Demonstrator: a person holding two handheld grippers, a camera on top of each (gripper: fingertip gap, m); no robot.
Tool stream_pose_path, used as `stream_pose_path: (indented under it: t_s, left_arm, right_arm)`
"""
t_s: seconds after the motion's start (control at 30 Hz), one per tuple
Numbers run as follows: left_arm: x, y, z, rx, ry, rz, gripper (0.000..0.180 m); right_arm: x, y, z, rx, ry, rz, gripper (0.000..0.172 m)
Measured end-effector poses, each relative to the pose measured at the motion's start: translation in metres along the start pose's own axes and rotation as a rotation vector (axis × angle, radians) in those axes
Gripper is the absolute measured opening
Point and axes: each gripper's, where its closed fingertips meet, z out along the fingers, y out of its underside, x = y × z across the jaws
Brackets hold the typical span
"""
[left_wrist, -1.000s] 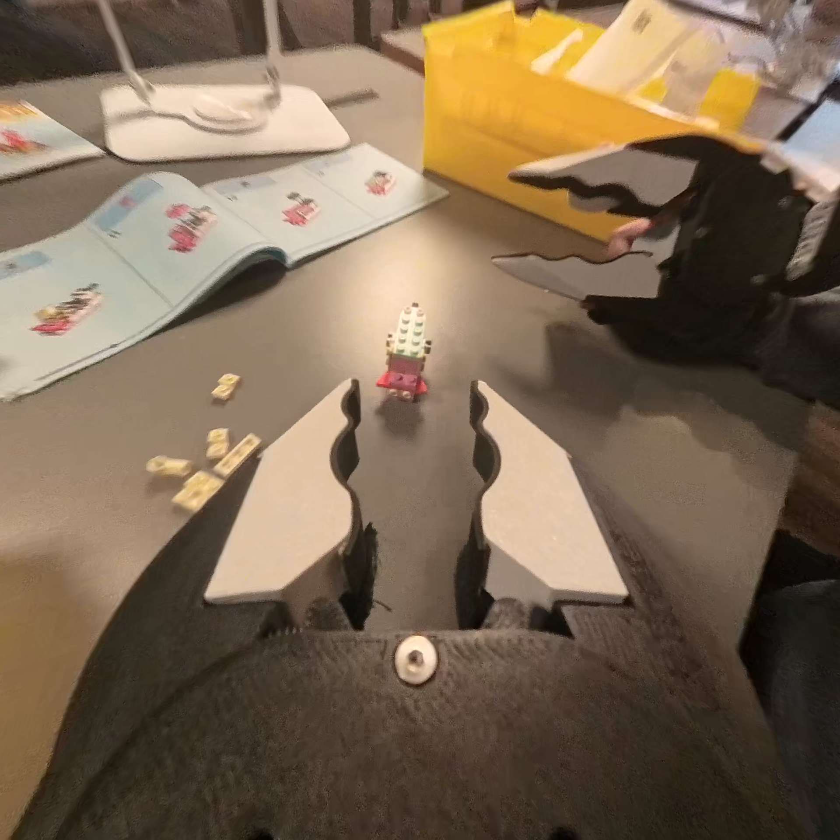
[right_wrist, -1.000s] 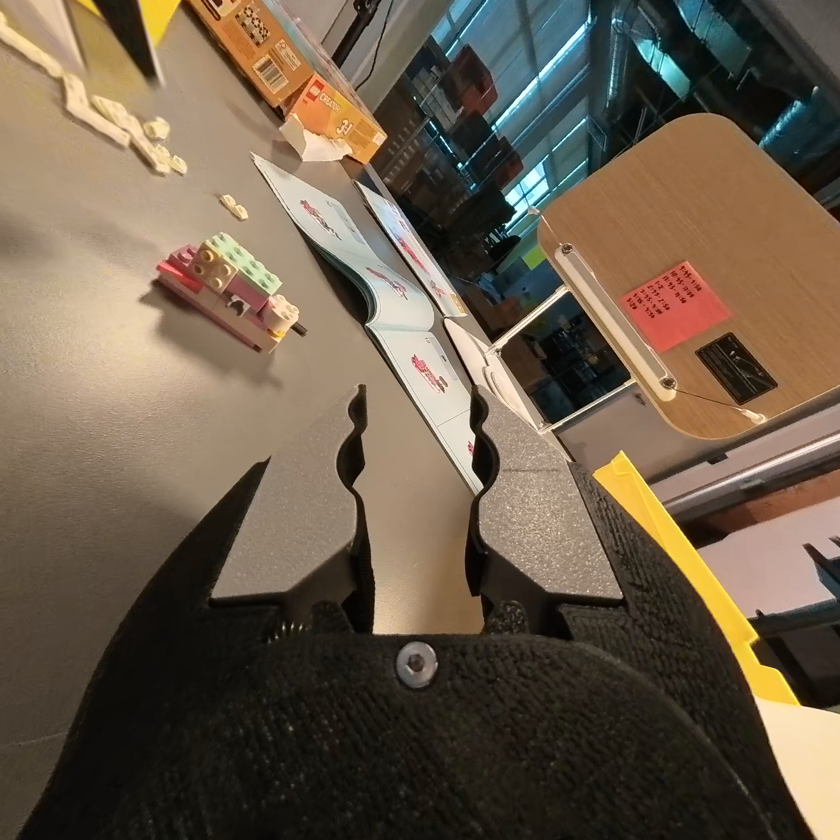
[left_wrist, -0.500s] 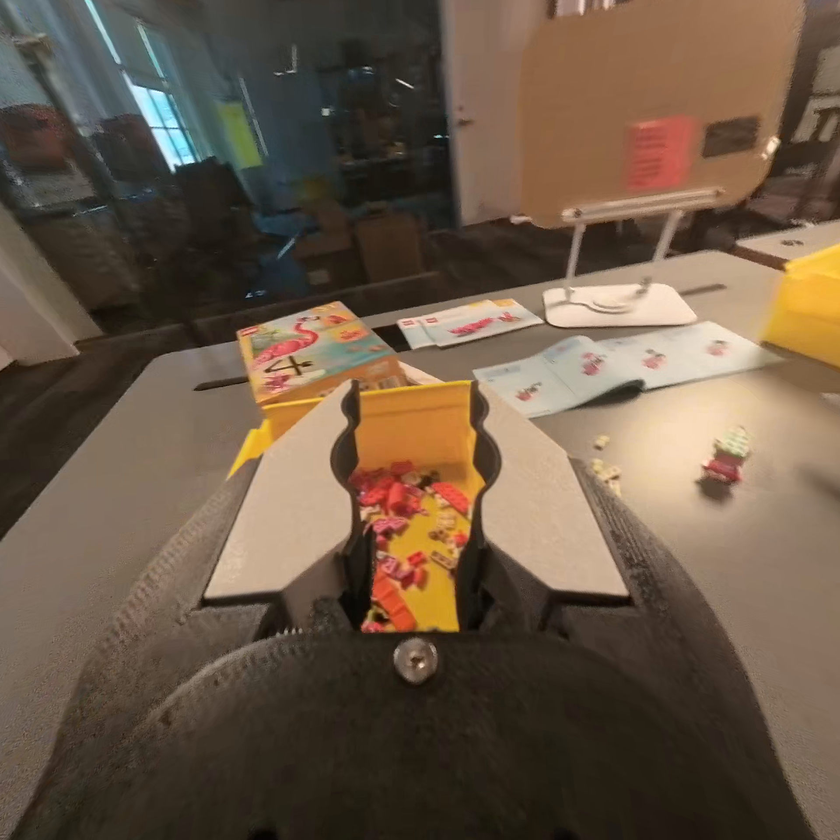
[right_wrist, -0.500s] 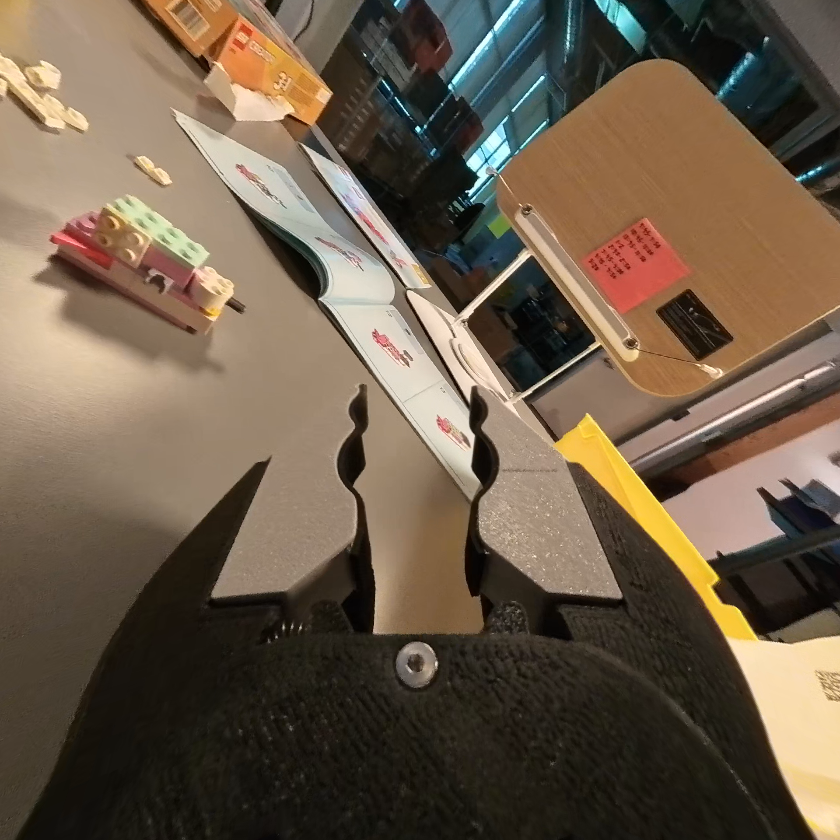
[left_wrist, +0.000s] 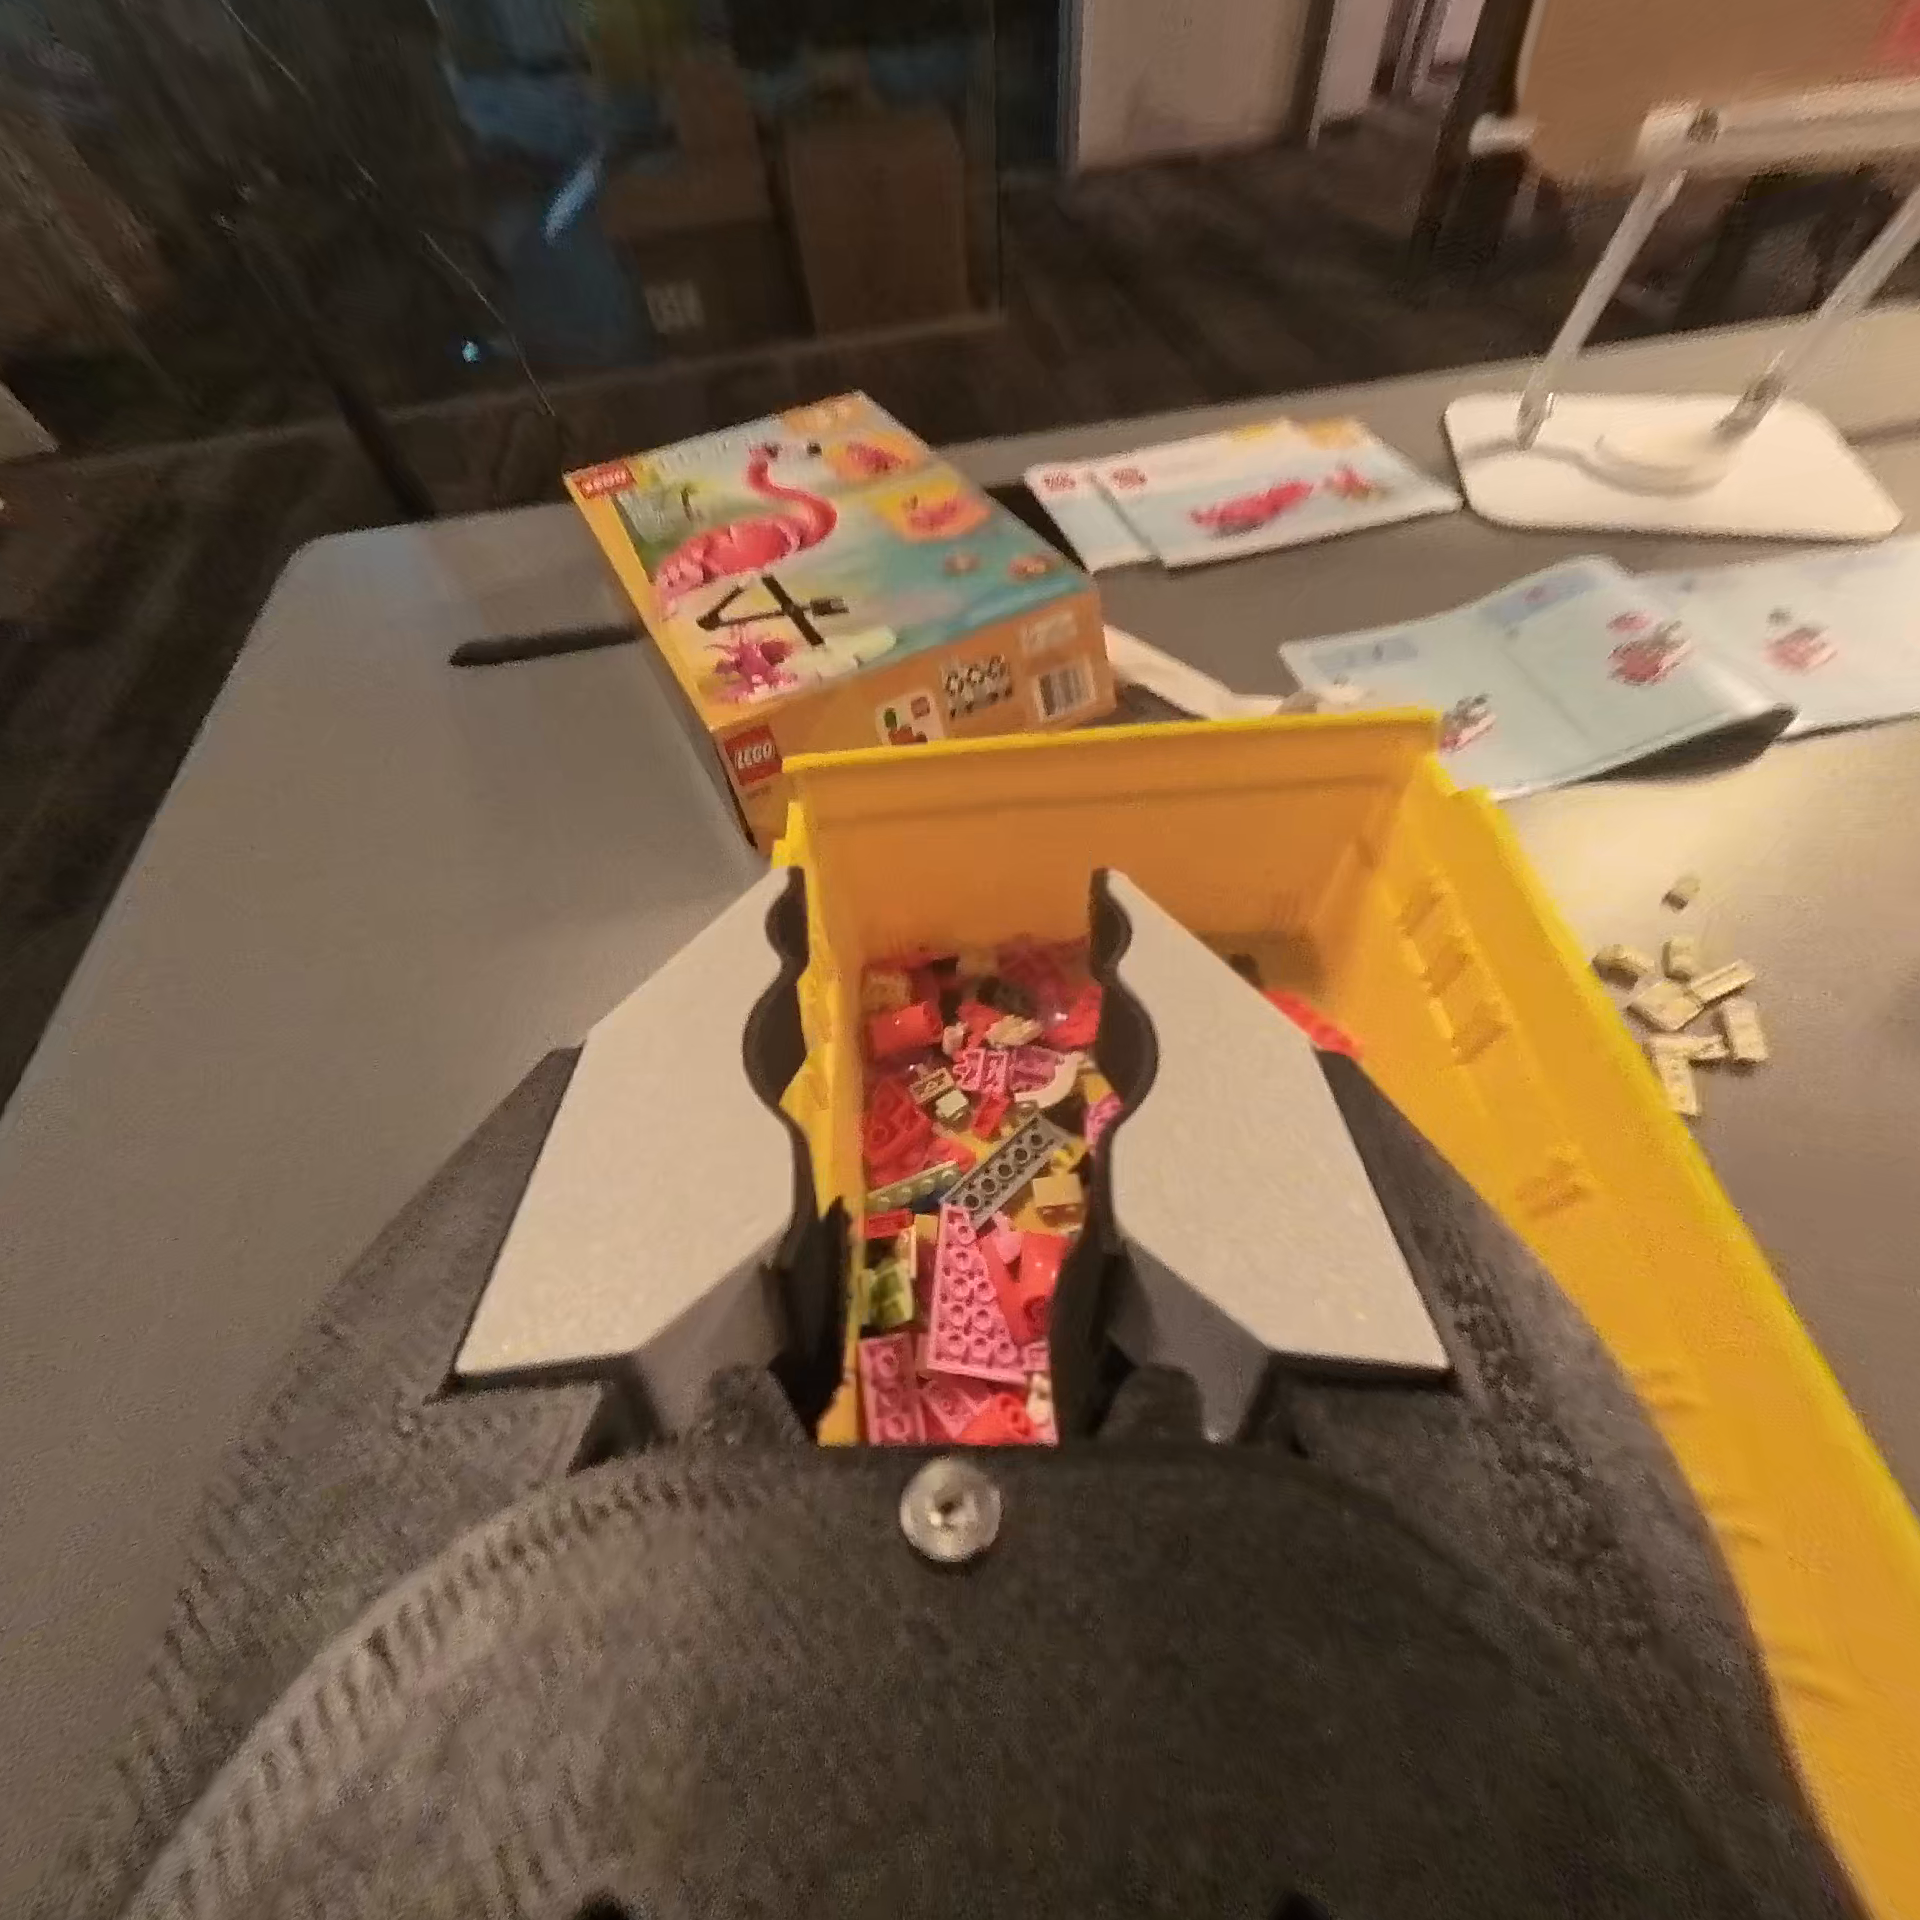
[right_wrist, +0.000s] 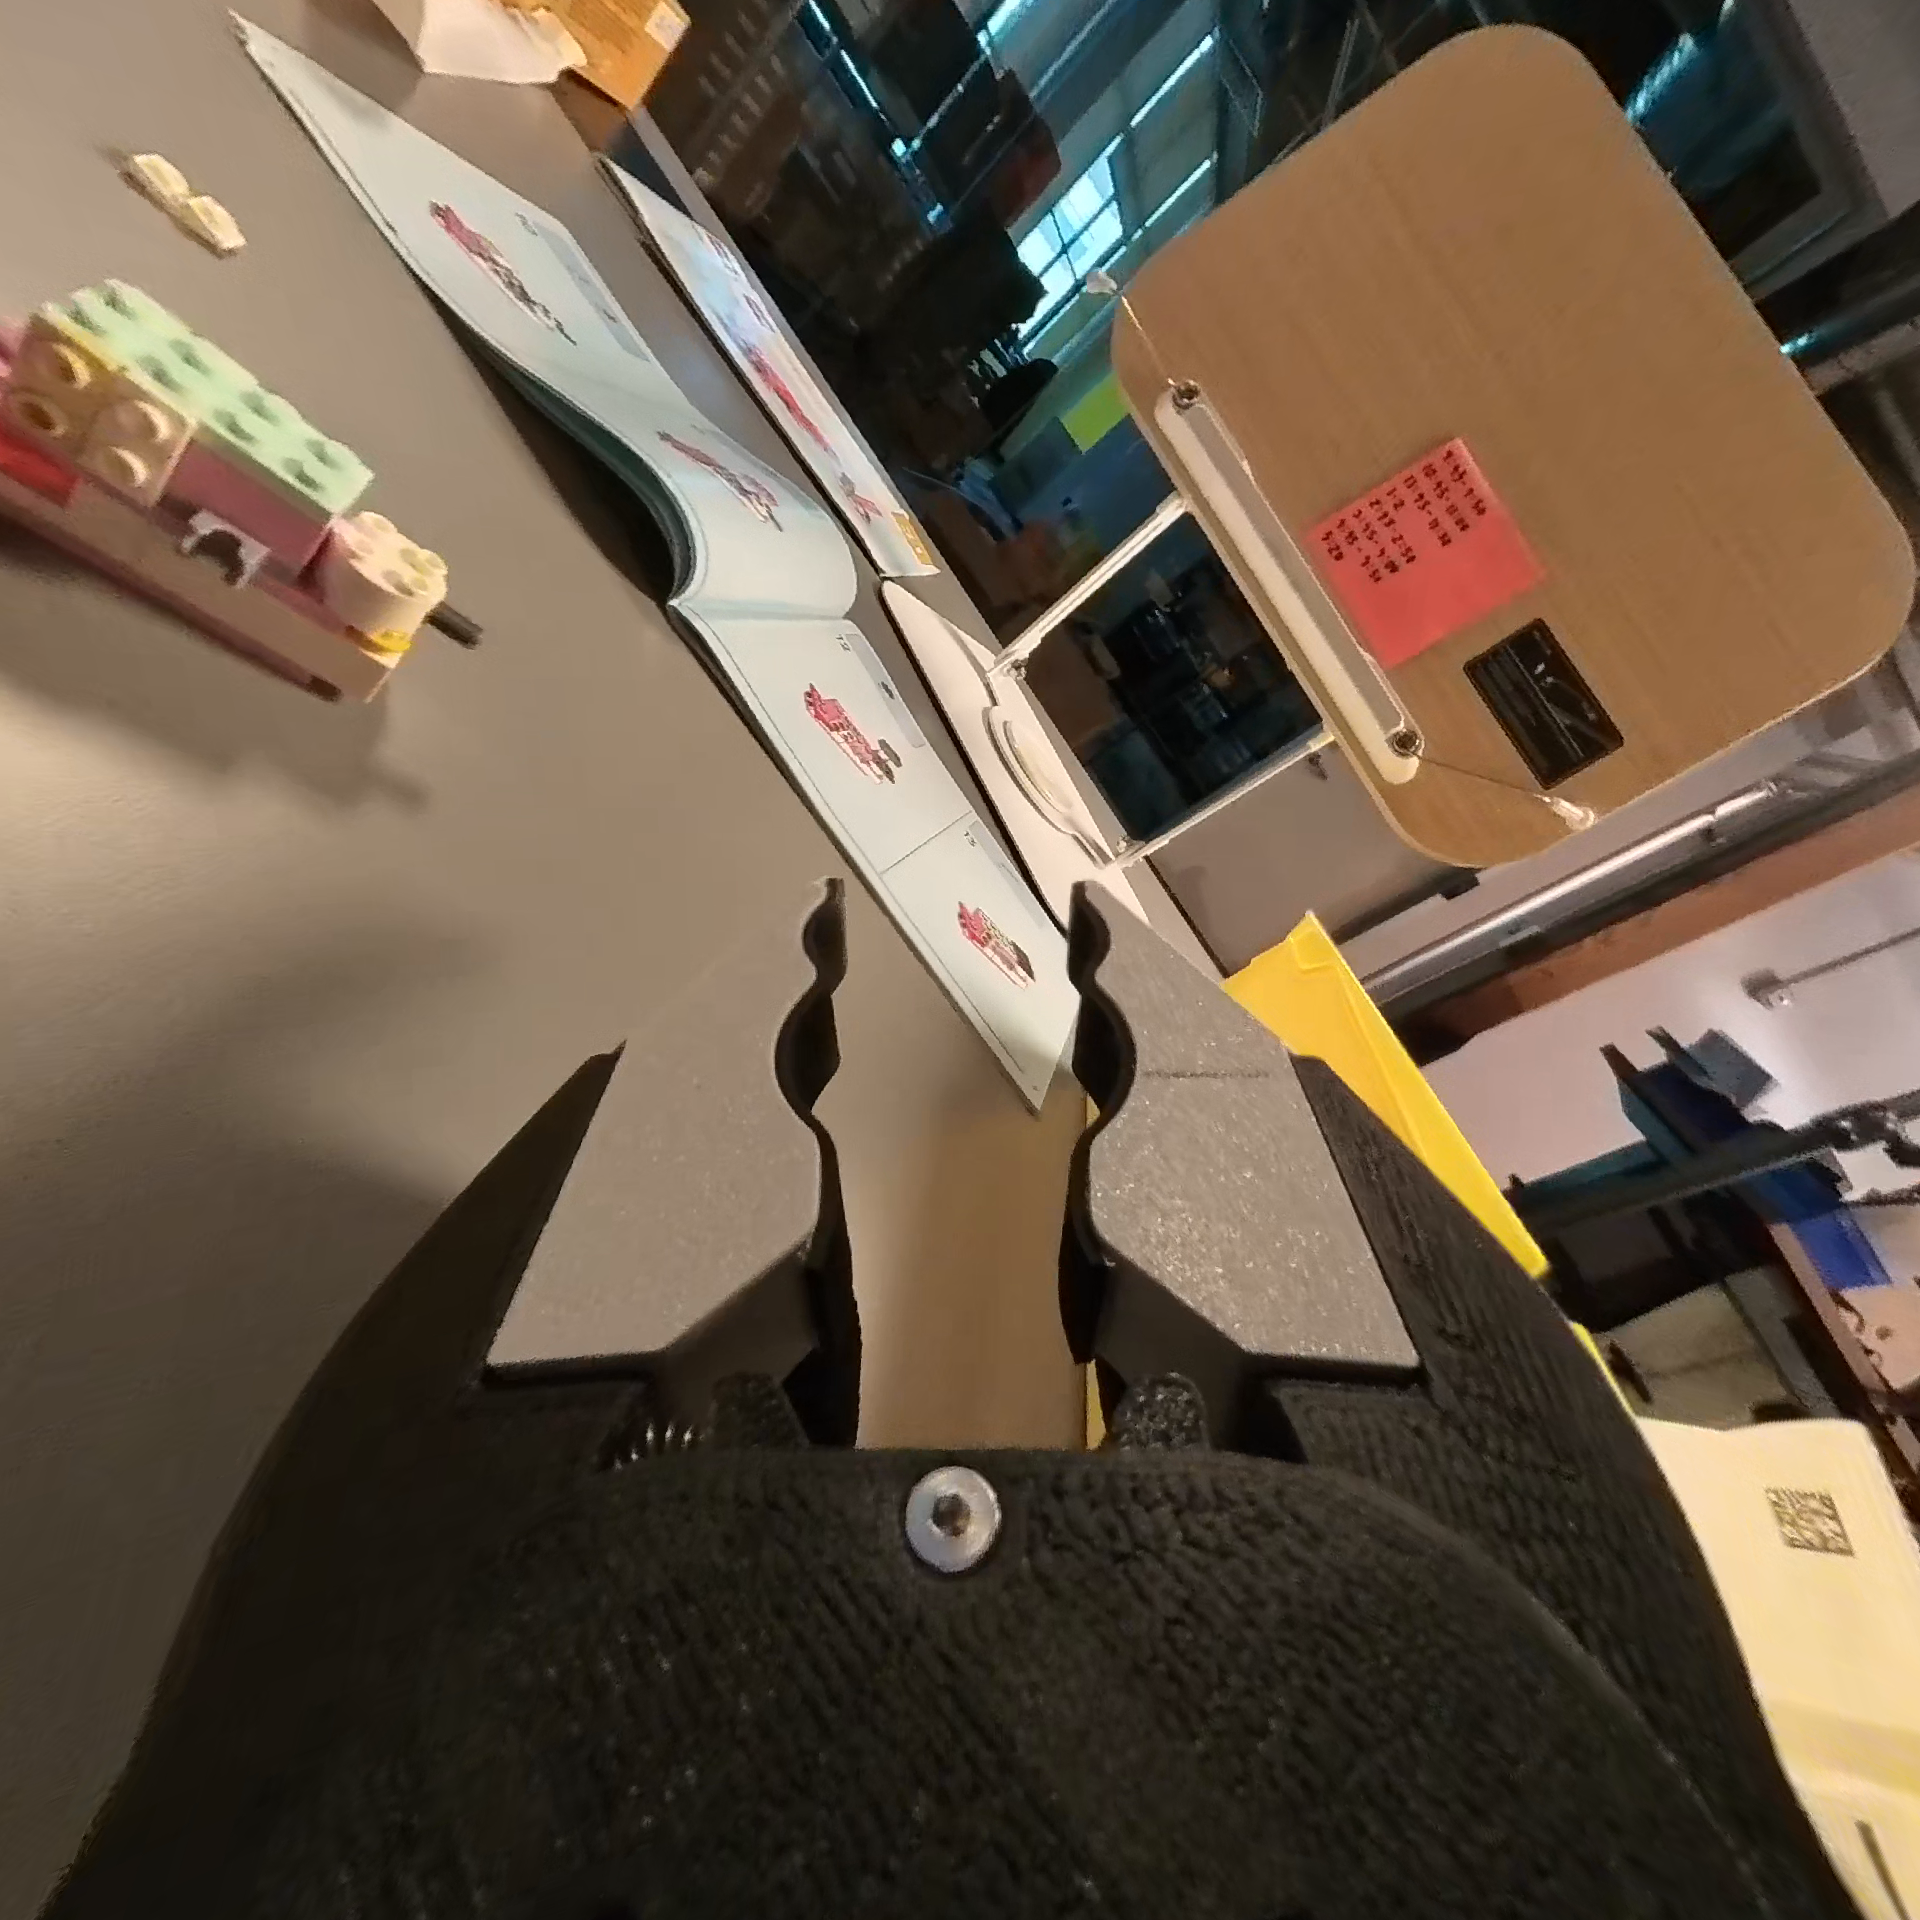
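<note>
The yellow bin (left_wrist: 1091, 821) stands on the grey tabletop (left_wrist: 343, 883), its floor heaped with pink, red and a few grey bricks (left_wrist: 977, 1174). The left gripper (left_wrist: 945, 904) hangs over its left wall with fingers (left_wrist: 665, 1153) spread and nothing between them; one finger lies outside that wall, the other over the bricks. If a brick is to be picked here, both fingers would do better inside the walls and lined up on a piece lying clear on top, such as the grey plate, since the pile is tangled and the view is blurred.

Just beyond the bin's far wall lies an orange toy box (left_wrist: 831, 582). To the right of that lie leaflets (left_wrist: 1236, 499), an open instruction booklet (left_wrist: 1621, 665) and, nearer, loose tan pieces (left_wrist: 1683, 1008).

The right gripper (right_wrist: 951, 914) sits low over bare tabletop, fingers (right_wrist: 1236, 1184) parted and holding nothing. A small pastel brick model (right_wrist: 208, 488) stands to its left, well apart. A second yellow bin (right_wrist: 1382, 1070) is just to its right, and a wooden board on a stand (right_wrist: 1507, 416) rises beyond.
</note>
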Motion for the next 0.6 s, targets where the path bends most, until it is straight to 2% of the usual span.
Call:
stream_pose_path:
  t_s: [0.13,0.3,0.47,0.6]
  left_arm:
    - [0.008,0.017,0.022,-0.157,0.076,0.064,0.054]
    - [0.036,0.039,0.044,-0.305,0.258,0.096,0.050]
    - [0.078,0.051,0.063,-0.370,0.446,0.060,0.052]
    - [0.087,0.067,0.087,-0.480,0.425,0.119,0.041]
  right_arm:
    - [0.003,0.000,0.005,-0.018,0.021,0.026,0.041]
    - [0.000,-0.003,0.011,-0.028,0.029,0.025,0.041]
    - [-0.006,-0.006,0.015,-0.034,0.019,-0.004,0.040]
    - [-0.010,-0.008,0.016,-0.036,0.010,-0.029,0.039]
